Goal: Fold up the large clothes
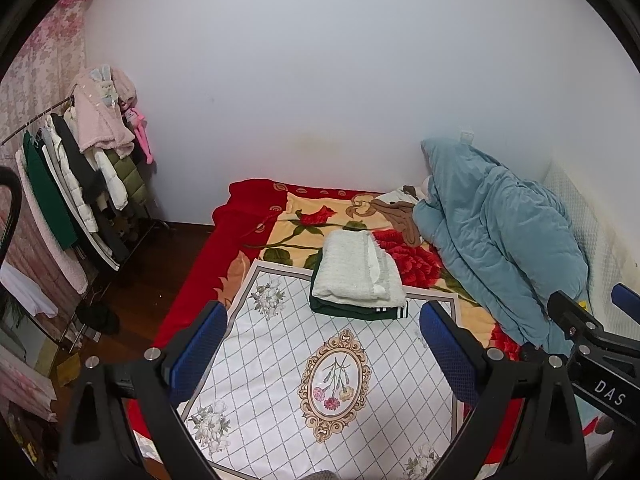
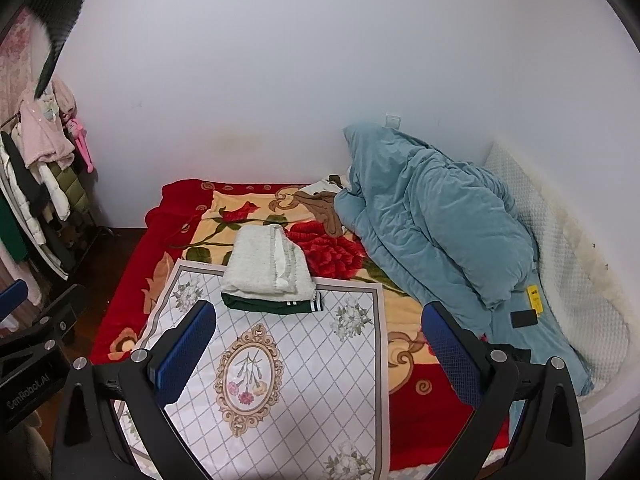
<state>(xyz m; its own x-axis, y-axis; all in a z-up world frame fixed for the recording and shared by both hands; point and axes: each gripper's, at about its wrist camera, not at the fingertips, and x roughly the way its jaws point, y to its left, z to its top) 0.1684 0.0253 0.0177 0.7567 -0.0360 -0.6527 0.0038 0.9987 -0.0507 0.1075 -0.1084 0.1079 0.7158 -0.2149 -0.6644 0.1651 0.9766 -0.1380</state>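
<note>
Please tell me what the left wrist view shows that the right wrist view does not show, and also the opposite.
Only the left wrist view shows the dark heap on the floor beside the clothes rack, and the right gripper from the side.

Only the right wrist view shows the yellow tag and the black patch on the blue duvet, and part of the left gripper.

Both show the folded white garment stacked on a folded dark green garment, on the white patterned mat, with each view's own gripper open and empty.
</note>
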